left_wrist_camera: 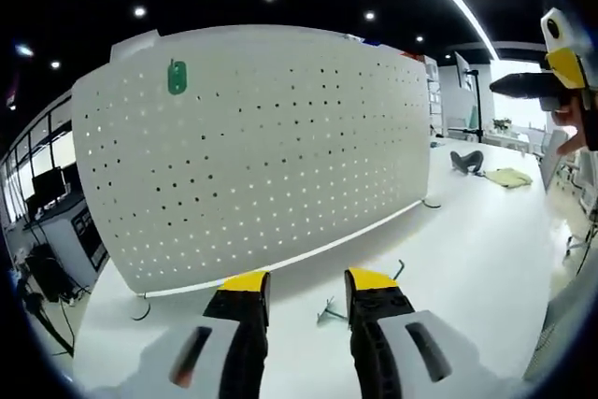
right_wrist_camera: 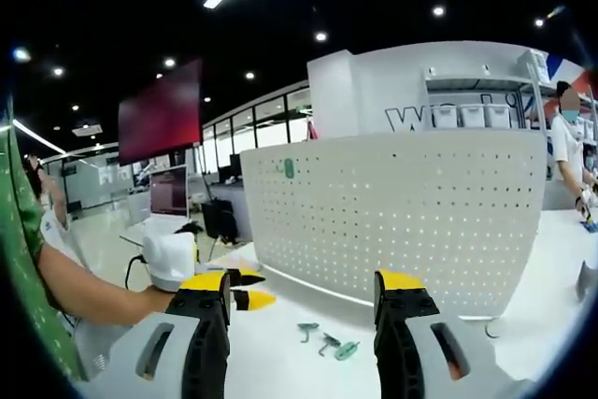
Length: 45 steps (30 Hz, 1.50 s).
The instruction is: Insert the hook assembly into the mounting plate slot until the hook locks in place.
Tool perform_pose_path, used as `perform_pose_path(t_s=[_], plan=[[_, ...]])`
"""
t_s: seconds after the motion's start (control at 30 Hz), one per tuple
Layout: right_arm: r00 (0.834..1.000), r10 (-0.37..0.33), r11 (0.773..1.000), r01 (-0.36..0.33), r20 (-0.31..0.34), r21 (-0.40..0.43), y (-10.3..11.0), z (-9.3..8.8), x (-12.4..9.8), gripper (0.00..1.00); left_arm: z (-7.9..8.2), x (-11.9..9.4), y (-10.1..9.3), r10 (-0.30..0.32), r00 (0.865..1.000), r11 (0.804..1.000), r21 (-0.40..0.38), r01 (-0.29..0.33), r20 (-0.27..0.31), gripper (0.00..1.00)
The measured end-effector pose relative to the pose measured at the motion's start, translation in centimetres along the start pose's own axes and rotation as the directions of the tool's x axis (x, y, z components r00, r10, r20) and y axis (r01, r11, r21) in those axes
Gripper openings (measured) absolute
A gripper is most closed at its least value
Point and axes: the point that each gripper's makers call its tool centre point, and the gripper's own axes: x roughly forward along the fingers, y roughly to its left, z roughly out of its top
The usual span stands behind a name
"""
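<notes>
A white perforated mounting plate [left_wrist_camera: 252, 156] stands upright on the white table [left_wrist_camera: 467, 249]. One green hook piece [left_wrist_camera: 177, 77] hangs near its upper left corner. In the right gripper view the plate [right_wrist_camera: 402, 212] carries the same green piece [right_wrist_camera: 289, 168], and three small green hook parts [right_wrist_camera: 328, 341] lie loose on the table in front of it. My left gripper [left_wrist_camera: 308, 287] is open and empty, a thin hook [left_wrist_camera: 329, 309] lying on the table between its jaws. My right gripper [right_wrist_camera: 304, 292] is open and empty above the loose hooks, and it also appears high at the right [left_wrist_camera: 563, 63].
The left gripper [right_wrist_camera: 241, 299] enters from the left, held by a person's arm [right_wrist_camera: 84, 292]. A dark object [left_wrist_camera: 466, 160] and a yellowish cloth [left_wrist_camera: 509, 177] lie at the table's far end. Another person [right_wrist_camera: 566, 142] stands behind the plate. Desks with monitors [left_wrist_camera: 47, 189] stand beyond the table.
</notes>
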Motion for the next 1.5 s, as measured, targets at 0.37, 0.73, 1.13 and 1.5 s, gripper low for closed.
perform_pose_path(t_s=[0.37, 0.73, 1.13, 1.5], plan=[[1.0, 0.0, 1.0, 0.0, -0.017, 0.01, -0.6, -0.7, 0.9, 0.63, -3.3, 2.2, -0.1, -0.013, 0.997, 1.0, 0.027, 0.015, -0.071, 0.3], [1.0, 0.001, 1.0, 0.0, -0.031, 0.015, -1.0, -1.0, 1.6, 0.63, -5.7, 4.1, -0.4, -0.029, 0.991, 0.998, 0.05, 0.036, -0.13, 0.27], [0.999, -0.007, 1.0, 0.008, -0.052, 0.023, -1.7, -1.8, 2.1, 0.63, -7.9, 5.5, -0.9, -0.051, 0.983, 0.996, 0.068, 0.063, -0.177, 0.24], [0.998, -0.004, 1.0, 0.006, -0.067, 0.028, -2.0, -2.2, 2.9, 0.63, -8.8, 6.4, -1.0, -0.064, 0.979, 0.994, 0.073, 0.079, -0.192, 0.19]])
